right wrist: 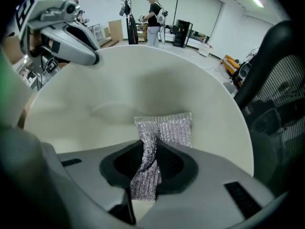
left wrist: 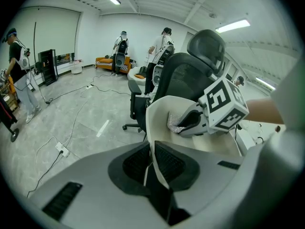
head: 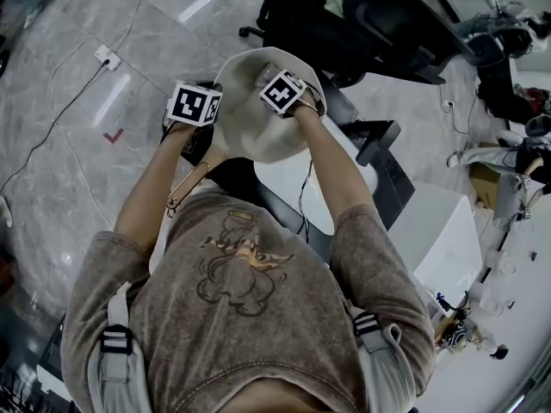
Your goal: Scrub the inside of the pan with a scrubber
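A cream pan (head: 258, 114) is held up in front of the person, its inside facing the right gripper. My left gripper (left wrist: 151, 159) is shut on the pan's thin rim (left wrist: 153, 128), which runs between its jaws. My right gripper (right wrist: 150, 159) is shut on a silver mesh scrubber (right wrist: 164, 128), whose free end lies flat against the pan's inner wall (right wrist: 119, 94). From the left gripper view, the right gripper (left wrist: 183, 123) reaches into the pan with the scrubber (left wrist: 174, 124) at its tip. The left gripper (right wrist: 93, 56) shows at the pan's upper left rim.
A black office chair (head: 379, 15) stands just beyond the pan. A white table (head: 430, 231) lies to the right. A power strip (head: 108, 57) and cables lie on the grey floor at the left. People (left wrist: 19, 66) stand far off in the room.
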`<action>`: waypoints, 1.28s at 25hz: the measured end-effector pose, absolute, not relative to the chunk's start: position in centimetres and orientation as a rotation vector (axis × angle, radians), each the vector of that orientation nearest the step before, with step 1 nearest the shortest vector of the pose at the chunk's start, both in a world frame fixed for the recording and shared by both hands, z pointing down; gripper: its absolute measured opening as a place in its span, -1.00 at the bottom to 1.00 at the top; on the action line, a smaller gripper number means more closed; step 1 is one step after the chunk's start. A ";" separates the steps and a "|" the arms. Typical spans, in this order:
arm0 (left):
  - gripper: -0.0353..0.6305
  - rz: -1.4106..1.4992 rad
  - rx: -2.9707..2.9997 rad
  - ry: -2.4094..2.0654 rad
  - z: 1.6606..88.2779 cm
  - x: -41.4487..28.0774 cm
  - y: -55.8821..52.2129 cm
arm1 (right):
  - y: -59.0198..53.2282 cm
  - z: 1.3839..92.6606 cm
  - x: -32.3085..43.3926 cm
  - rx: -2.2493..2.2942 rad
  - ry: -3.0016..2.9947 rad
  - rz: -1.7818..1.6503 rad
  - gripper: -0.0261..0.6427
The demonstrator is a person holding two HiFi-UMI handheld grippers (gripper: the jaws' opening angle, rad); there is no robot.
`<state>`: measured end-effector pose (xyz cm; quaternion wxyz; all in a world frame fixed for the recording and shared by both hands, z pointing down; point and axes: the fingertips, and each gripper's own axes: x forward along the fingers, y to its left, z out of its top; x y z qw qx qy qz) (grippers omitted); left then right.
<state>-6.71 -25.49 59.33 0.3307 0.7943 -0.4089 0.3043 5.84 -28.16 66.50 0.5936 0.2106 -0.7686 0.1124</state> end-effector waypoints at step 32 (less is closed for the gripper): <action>-0.76 0.831 2.088 -1.067 59.4 -6.5 -25.5 | -13.2 66.0 3.3 0.108 -1.779 0.702 -0.63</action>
